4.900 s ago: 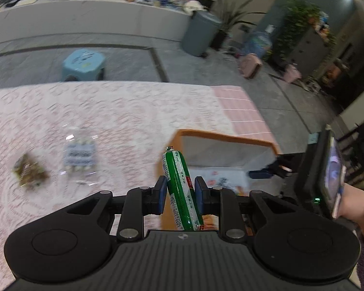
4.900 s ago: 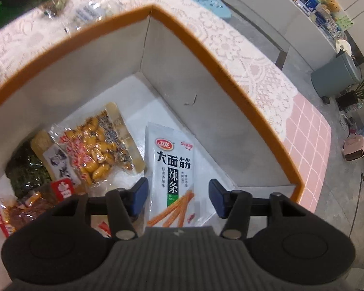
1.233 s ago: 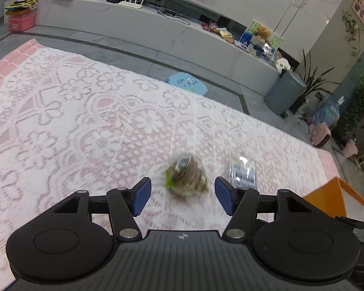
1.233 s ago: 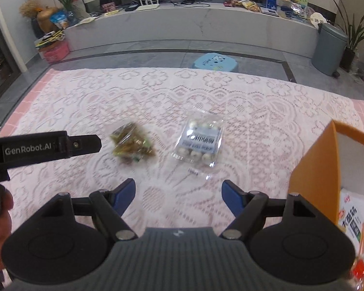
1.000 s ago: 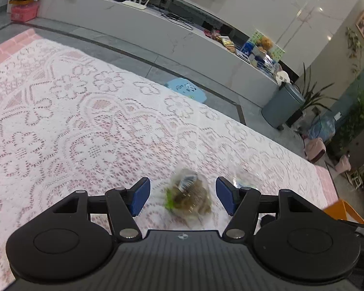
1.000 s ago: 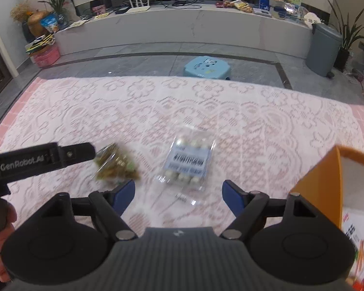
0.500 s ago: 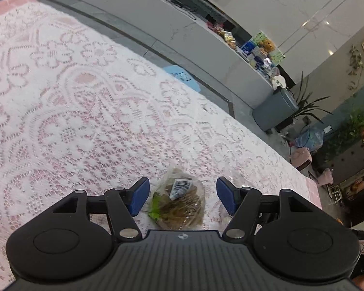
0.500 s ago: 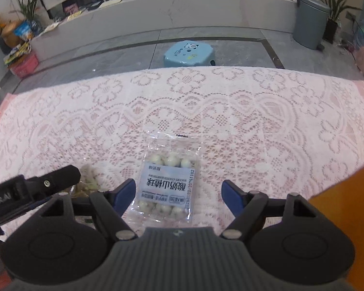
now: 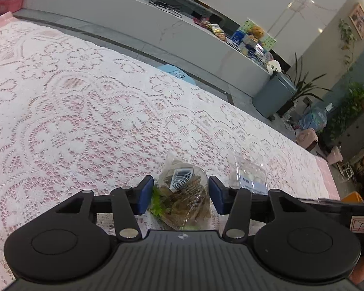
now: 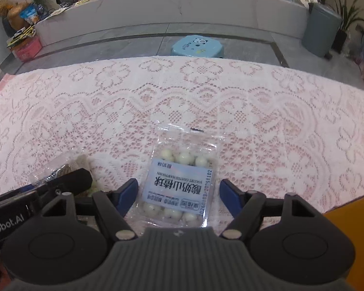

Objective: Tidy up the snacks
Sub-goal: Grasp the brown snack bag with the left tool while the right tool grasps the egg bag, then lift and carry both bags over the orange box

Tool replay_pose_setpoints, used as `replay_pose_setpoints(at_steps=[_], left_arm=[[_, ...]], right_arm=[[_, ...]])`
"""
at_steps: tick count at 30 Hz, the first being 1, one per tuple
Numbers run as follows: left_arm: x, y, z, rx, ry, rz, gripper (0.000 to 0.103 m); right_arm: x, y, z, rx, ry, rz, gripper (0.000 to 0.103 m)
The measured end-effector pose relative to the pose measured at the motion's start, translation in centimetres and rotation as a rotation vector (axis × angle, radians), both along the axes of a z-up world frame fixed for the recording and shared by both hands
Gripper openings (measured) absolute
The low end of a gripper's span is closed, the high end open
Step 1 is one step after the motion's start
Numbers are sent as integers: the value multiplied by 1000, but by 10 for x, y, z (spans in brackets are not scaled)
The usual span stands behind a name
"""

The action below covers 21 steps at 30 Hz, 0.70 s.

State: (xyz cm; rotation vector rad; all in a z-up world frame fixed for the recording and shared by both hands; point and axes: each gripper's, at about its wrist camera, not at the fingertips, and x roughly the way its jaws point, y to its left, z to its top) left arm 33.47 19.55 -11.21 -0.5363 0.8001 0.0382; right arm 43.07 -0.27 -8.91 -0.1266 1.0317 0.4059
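On lace tablecloth (image 10: 254, 111), crinkly clear packets (image 10: 182, 184).

Vegetable packet (image 9: 182, 198) lies on worktop (image 9: 85, 121), between left claw (image 9: 180, 197) pads. Ball packet (image 10: 182, 181) just right of it, between right claw (image 10: 178, 194) pads.

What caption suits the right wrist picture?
Open right hand-held gripper straddling a clear packet of white yogurt balls on a lace tablecloth.

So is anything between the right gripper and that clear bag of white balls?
Nothing visible. The right gripper is open, and the clear bag of white balls lies flat on the lace tablecloth between its fingers.
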Motion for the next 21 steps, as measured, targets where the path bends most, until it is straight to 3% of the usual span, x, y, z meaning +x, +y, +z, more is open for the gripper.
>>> replay_pose_setpoints(at_steps=[2,8,12,21], left_arm=[[-1,-6,1,47,-5,-14,55],[-3,-15,6,113,-25,-43,55],[-4,-22,7,167,-33,-61,48],[-9,-19,15,217,-59,-48,46]], right_arm=[[-2,1,0,-13,-16,12,62],[-6,-3,0,-13,-38,32,61],[-5,-6,3,-3,-25,32,58],[-3,-15,8,-10,2,24,57]])
